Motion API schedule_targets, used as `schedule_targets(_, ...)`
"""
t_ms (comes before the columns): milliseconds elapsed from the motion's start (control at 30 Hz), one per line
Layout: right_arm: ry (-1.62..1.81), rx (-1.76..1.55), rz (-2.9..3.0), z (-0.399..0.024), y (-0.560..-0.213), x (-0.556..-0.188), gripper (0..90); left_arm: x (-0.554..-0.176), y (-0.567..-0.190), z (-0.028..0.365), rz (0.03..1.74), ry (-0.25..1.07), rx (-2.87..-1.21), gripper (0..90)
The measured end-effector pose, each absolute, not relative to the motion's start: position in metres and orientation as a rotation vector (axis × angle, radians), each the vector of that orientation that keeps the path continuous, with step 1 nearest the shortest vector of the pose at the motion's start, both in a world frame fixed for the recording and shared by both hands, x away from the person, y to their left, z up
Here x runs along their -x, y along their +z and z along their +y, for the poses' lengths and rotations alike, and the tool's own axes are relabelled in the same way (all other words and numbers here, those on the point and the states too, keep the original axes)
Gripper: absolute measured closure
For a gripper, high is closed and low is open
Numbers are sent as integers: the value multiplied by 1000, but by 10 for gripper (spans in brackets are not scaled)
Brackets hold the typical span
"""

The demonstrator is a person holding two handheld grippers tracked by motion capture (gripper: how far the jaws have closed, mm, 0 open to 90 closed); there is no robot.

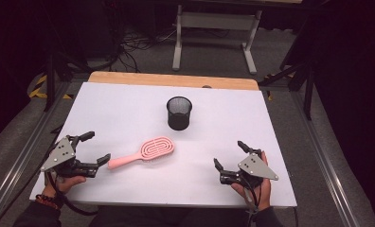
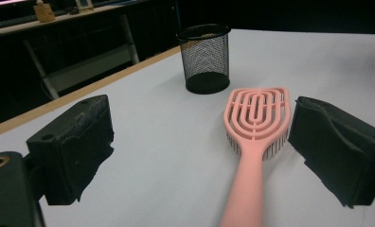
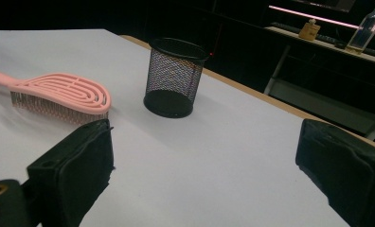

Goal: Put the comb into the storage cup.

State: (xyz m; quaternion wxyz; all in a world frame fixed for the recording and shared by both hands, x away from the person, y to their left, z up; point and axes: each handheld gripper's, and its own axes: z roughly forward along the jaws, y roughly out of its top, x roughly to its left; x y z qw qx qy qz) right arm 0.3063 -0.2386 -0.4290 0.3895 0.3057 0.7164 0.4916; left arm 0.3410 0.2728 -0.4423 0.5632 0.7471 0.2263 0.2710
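1. The table (image 1: 129, 104) is the biggest thing in view, a white sheet over a wooden top whose bare strip shows along the far edge.
2. The left gripper (image 1: 94, 147) rests near the table's front left corner, held in the person's left hand (image 1: 67, 182). Its jaws stand wide apart with nothing clamped between them; one jaw tip sits just beside the brush handle's end.
3. The right gripper (image 1: 229, 153) rests near the front right corner in the right hand (image 1: 256, 189). Its jaws are spread wide too, with only bare table between them.
4. The black mesh cup (image 1: 179, 112) stands upright beyond the middle of the table, well apart from both grippers.
5. The pink hairbrush (image 1: 145, 152) lies bristles down between the two grippers, in front of the cup. Its handle points at the left gripper, and in the left gripper view it runs up between the jaws, nearer the right-hand one.
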Motion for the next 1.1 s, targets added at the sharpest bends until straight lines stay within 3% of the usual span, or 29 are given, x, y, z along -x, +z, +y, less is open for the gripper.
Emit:
schedule_targets(333, 1251, -775, 1834, -238, -430, -308, 56, -342, -442, 270, 544, 620, -1802, 85)
schedule_targets(800, 1238, -784, 1851, -237, -432, -309, 59, -356, -424, 258, 555, 487, -2029, 111)
schedule_targets(1000, 1233, -793, 1851, -238, -433, -310, 60, -369, -423, 238, 588, 385, -2190, 113)
schedule_targets(1033, 1228, -791, 1855, -237, -433, -311, 60, -374, -427, 225, 570, 324, -2291, 106)
schedule_targets(1100, 1223, -787, 1858, -237, -433, -310, 61, -376, -429, 215, 572, 336, -2349, 106)
